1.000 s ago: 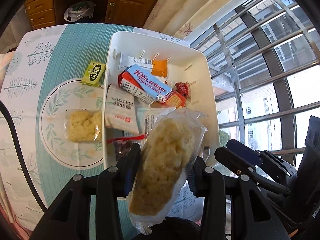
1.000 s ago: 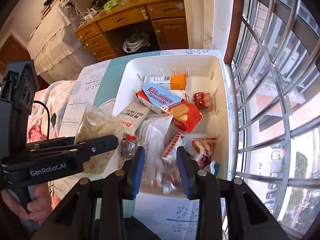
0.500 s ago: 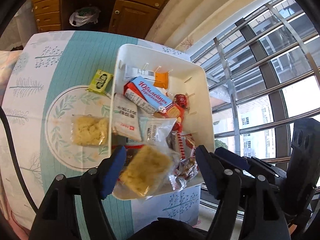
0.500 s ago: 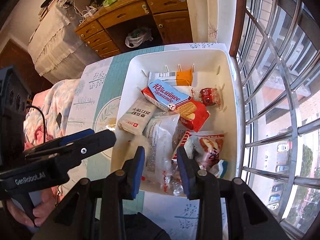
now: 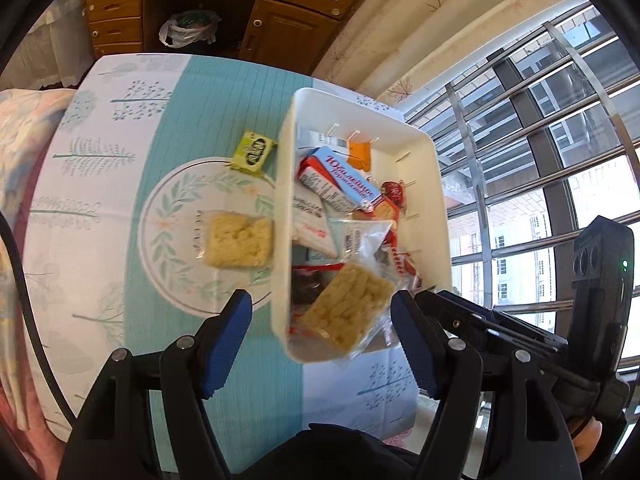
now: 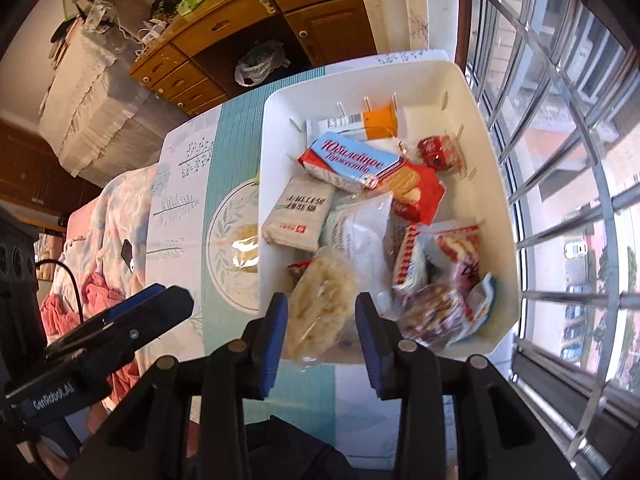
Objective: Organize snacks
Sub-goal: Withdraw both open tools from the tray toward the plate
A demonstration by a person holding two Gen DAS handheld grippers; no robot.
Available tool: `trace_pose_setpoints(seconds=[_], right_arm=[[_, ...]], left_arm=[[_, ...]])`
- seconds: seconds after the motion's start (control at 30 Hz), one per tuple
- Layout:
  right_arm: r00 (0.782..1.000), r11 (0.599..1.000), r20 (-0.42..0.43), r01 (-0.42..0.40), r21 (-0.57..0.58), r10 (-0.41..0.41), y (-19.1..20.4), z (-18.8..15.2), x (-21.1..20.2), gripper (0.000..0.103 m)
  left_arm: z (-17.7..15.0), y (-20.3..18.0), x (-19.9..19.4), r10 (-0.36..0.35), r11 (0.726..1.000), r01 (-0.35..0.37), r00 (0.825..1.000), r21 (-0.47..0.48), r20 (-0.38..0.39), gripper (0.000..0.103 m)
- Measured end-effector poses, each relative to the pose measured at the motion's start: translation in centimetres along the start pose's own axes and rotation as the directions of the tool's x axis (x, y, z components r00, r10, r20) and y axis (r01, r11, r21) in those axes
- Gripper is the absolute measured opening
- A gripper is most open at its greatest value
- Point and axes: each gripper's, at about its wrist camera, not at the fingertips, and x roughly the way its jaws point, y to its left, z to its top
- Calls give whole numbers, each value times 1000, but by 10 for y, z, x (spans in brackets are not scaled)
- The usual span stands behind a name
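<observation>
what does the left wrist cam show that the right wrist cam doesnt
Only the left wrist view shows the green packet on the tablecloth beside the bin, and the whole rice cake pack on the printed plate; the right view cuts that pack off behind the bin wall.

Only the right wrist view shows the cluttered desk top and the pink cloth.

Both show the white bin of snacks, the blue biscuit box, and a rice cake pack lying in the bin near its front wall.
</observation>
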Motion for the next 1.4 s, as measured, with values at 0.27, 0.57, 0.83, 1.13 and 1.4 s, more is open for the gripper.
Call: trace_pose_setpoints(seconds=[0.27, 0.57, 0.83, 1.13, 1.4], right_arm=[[1000, 995, -1, -6, 102, 6, 36, -15, 6, 43], [999, 974, 23, -45, 222, 41, 85, -39, 13, 45], [997, 949, 60, -68, 308, 52, 125, -65, 29, 51], [997, 910, 66, -65, 409, 41, 149, -91, 50, 54], [996, 879, 88, -36, 476, -7, 142, -98, 58, 59]], left_arm=[[-8, 42, -37, 14, 999, -13, 1000, 48, -21, 71], [-6, 93, -84, 39, 993, -37, 999, 114, -18, 71], [1, 127, -103, 64, 968, -51, 997, 245, -48, 71], [17, 137, -96, 103, 927, -56, 989, 371, -109, 78], [46, 123, -70, 120, 903, -46, 982, 428, -146, 84]])
